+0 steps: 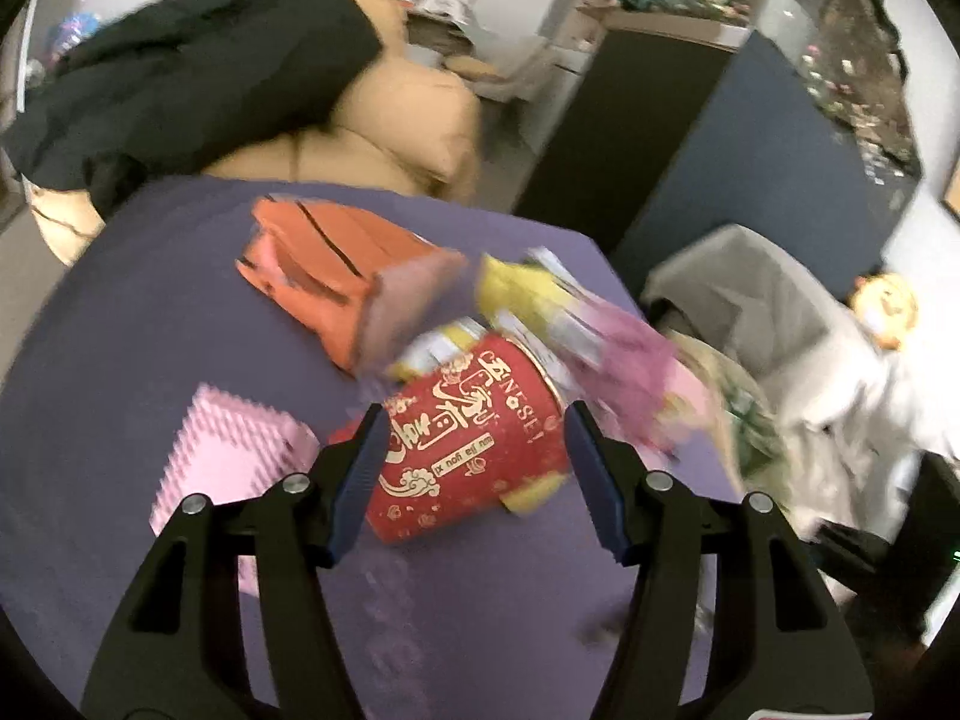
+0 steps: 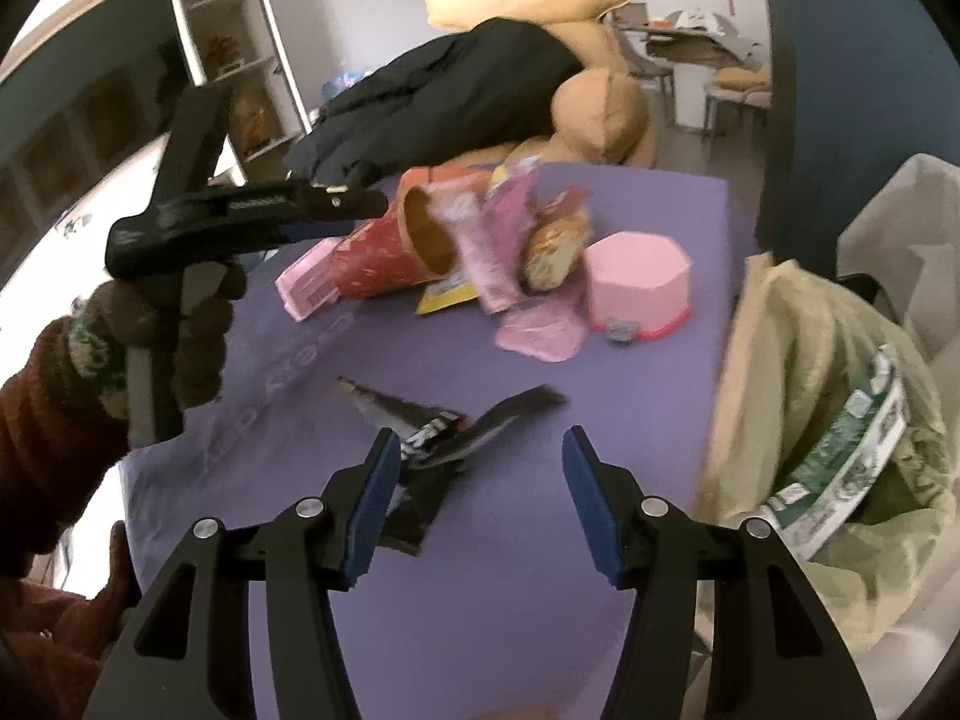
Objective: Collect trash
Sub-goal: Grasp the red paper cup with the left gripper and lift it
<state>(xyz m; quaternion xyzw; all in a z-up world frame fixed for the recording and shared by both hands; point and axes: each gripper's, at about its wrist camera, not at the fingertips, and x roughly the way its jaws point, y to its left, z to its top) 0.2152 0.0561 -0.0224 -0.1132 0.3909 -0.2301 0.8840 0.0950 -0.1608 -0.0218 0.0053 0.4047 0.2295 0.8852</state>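
Cups: one red cup (image 1: 474,444) | black wrappers (image 2: 432,438): one | both hand-held grippers (image 1: 474,456) (image 2: 480,480): apart, empty

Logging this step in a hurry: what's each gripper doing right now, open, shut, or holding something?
Left gripper: open, jaws either side of the tipped red cup, not gripping it.
Right gripper: open, empty, above the black wrapper.

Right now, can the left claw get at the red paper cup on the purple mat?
Probably yes. The red paper cup lies on its side directly ahead of the open left claw, nothing blocking. Wrappers crowd its mouth end, so they may get nudged.
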